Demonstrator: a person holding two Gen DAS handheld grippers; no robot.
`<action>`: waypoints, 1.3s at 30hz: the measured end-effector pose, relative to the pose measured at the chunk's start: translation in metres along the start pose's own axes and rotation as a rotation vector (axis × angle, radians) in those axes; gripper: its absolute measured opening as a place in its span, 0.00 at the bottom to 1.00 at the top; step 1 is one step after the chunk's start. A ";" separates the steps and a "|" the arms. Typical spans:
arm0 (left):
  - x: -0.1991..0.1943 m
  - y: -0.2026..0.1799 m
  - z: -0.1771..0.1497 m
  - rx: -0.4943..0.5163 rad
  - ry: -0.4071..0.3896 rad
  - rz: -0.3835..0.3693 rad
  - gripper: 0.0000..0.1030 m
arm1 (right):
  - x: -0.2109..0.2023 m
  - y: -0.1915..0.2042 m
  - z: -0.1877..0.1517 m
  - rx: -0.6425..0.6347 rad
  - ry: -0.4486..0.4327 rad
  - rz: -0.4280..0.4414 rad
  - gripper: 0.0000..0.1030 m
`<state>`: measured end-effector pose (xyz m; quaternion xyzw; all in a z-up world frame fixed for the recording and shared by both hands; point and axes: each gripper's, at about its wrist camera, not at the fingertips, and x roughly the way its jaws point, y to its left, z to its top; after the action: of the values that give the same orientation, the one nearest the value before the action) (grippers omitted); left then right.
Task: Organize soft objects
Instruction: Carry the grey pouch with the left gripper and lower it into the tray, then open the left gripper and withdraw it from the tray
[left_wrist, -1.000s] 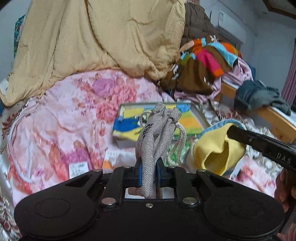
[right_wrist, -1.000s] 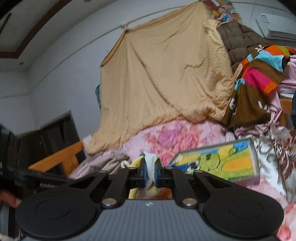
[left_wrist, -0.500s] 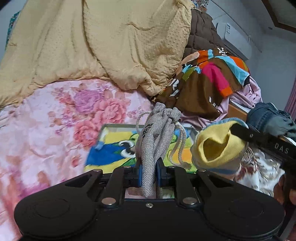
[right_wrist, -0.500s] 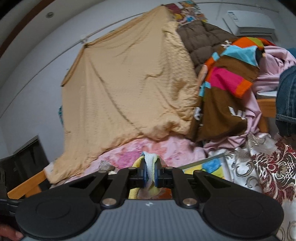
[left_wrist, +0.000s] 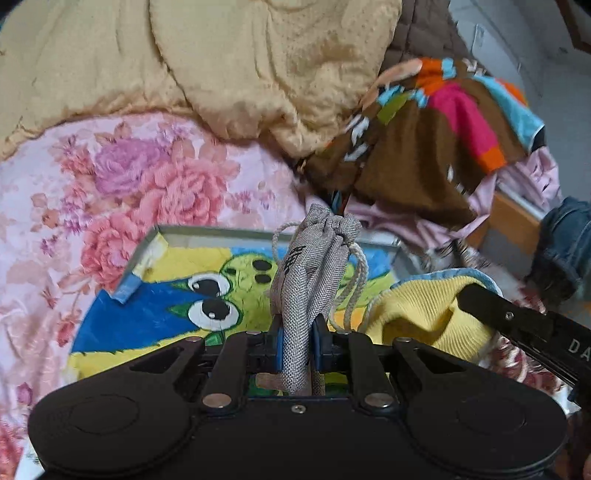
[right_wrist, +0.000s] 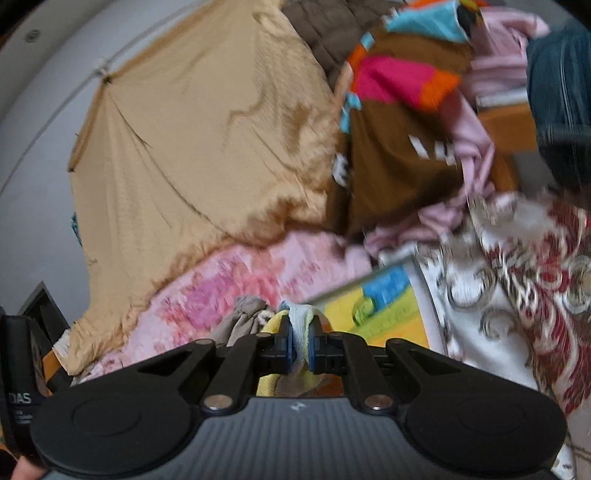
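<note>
Grey woven drawstring pouch (left_wrist: 314, 280), clamped upright between the narrow jaws of the left gripper (left_wrist: 297, 349), its gathered neck at 12 o'clock. Beneath it lies a shallow box (left_wrist: 155, 240) printed with a cartoon frog. At 3 o'clock, a yellow sock with blue trim (left_wrist: 417, 314) hangs from the right gripper (right_wrist: 300, 341), whose jaws are pinched nearly together on its pale cuff. Behind, from 10 to 2 o'clock: floral pink quilt (left_wrist: 110, 184), tan blanket (left_wrist: 240, 66), multicoloured garment (left_wrist: 443, 129).
</note>
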<state>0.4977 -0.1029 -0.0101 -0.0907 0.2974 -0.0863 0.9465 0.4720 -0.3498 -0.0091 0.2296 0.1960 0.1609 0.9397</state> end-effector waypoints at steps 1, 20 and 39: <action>0.007 0.001 -0.001 -0.006 0.024 0.001 0.16 | 0.004 -0.002 -0.001 0.006 0.027 -0.009 0.09; 0.045 0.021 -0.016 -0.067 0.204 0.070 0.34 | 0.040 -0.008 -0.028 0.011 0.274 -0.083 0.14; -0.047 0.030 -0.017 -0.066 0.032 0.082 0.81 | -0.022 0.024 -0.013 -0.125 0.175 -0.128 0.88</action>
<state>0.4534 -0.0657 -0.0049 -0.1081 0.3186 -0.0392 0.9409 0.4416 -0.3335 -0.0012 0.1428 0.2812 0.1321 0.9397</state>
